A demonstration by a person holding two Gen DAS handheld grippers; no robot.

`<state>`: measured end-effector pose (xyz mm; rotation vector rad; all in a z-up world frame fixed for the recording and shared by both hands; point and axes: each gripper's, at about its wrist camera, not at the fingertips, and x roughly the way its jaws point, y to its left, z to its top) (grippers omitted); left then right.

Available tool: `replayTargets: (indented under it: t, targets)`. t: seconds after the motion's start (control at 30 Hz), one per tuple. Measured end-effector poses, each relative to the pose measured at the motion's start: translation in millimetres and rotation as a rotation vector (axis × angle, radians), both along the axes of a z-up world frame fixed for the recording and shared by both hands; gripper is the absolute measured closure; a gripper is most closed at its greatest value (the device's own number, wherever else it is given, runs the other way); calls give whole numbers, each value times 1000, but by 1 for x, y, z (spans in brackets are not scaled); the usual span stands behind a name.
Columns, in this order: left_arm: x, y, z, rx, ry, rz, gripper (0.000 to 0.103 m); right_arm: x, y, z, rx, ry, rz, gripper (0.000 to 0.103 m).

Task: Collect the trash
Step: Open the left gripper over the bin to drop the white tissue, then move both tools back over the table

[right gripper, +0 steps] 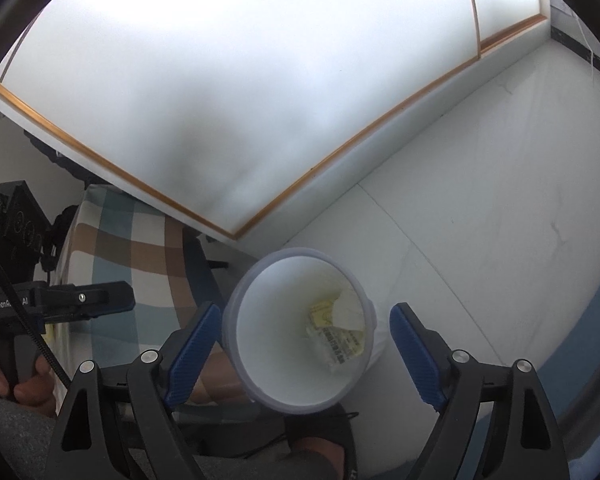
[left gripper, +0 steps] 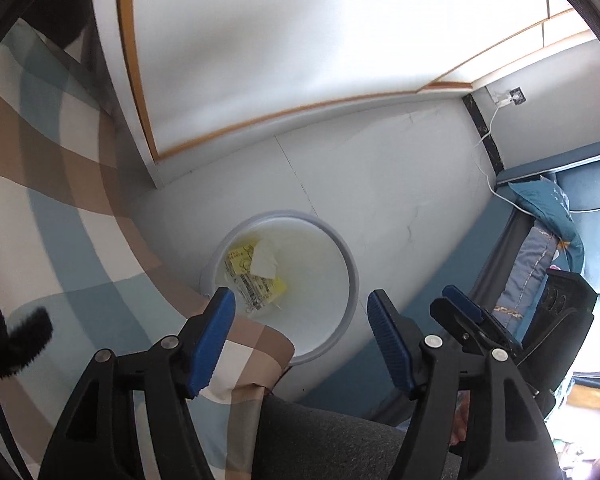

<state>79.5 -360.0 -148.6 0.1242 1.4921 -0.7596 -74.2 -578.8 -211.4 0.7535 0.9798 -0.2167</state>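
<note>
Bin: round white plastic bin (right gripper: 300, 400) stood on the floor, beside the plaid bedsheet (left gripper: 80, 240).
Trash: yellow printed wrapper (left gripper: 256, 284) lay inside.
Left gripper (left gripper: 300, 312): spread, empty.
Right gripper (right gripper: 304, 344): spread, empty.

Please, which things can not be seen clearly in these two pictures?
- Print on the yellow wrapper in the bin: too small, both views.
- Bin's near rim: left wrist view, checked cloth covers it.
- Items at right edge: left wrist view, cut off, blurred.
</note>
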Motion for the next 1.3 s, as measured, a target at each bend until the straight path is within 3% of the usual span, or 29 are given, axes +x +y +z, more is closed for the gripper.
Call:
replayTargets:
  t: [0.23,0.47,0.67,0.83,1.13,1.3]
  targets:
    - [-4,28,59,-64,-223,71,37,-5,12,53,-34,-134,12,13]
    - [4,88,111,-109,-418,207,33,-1,34,121,-139,-259,49,13]
    - [2,150,153,-139,-557,356,20,11,75,179,-208,-375,113,10]
    - [2,202,180,-141,-650,475,17,19,119,219,-259,-476,189,6]
    - [-10,284,199,-128,-779,654,8,44,205,262,-292,-588,348,2]
    - [0,332,185,-58,-789,737,8,70,244,264,-205,-597,368,2]
